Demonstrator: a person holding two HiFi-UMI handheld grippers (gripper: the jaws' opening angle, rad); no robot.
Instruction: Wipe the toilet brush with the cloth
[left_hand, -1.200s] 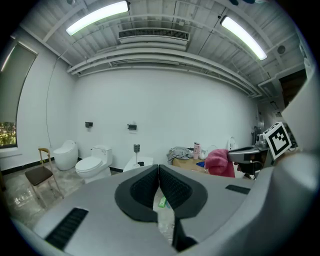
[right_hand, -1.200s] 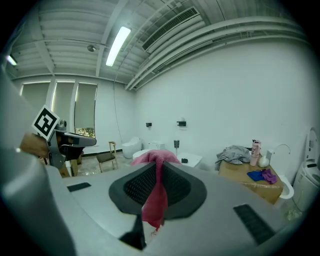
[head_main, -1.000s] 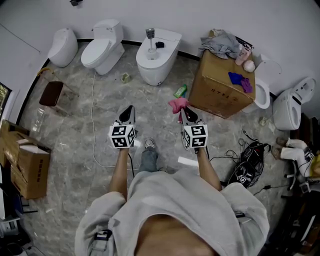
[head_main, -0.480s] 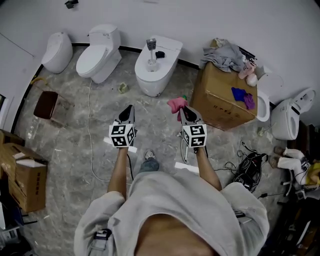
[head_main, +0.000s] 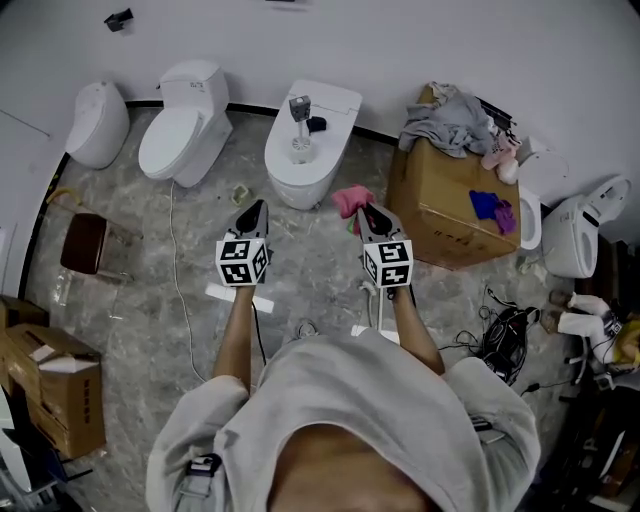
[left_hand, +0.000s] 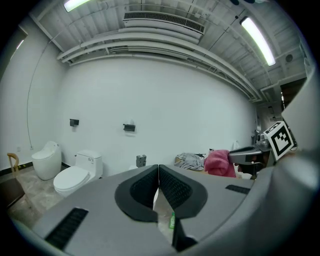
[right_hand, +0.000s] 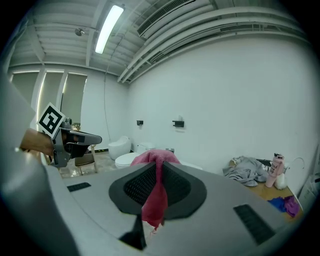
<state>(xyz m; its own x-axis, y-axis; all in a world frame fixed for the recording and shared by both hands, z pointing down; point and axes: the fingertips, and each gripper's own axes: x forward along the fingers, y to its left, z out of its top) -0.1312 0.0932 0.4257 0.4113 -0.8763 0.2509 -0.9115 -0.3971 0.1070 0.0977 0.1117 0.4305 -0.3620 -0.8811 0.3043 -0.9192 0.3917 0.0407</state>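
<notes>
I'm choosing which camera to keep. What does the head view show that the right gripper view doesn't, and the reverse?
Only the head view: the person's top and the cables on the floor. Only the right gripper view: the ceiling lamp, and the right gripper's fingers shut on the pink cloth. Both: the cloth, the left gripper, the grey clothes on the box.

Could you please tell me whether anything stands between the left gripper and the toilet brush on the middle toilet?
Nothing visible does. The toilet brush stands on the lid of the middle toilet, ahead of the left gripper, whose jaws are together and empty. The right gripper holds the pink cloth.
</notes>
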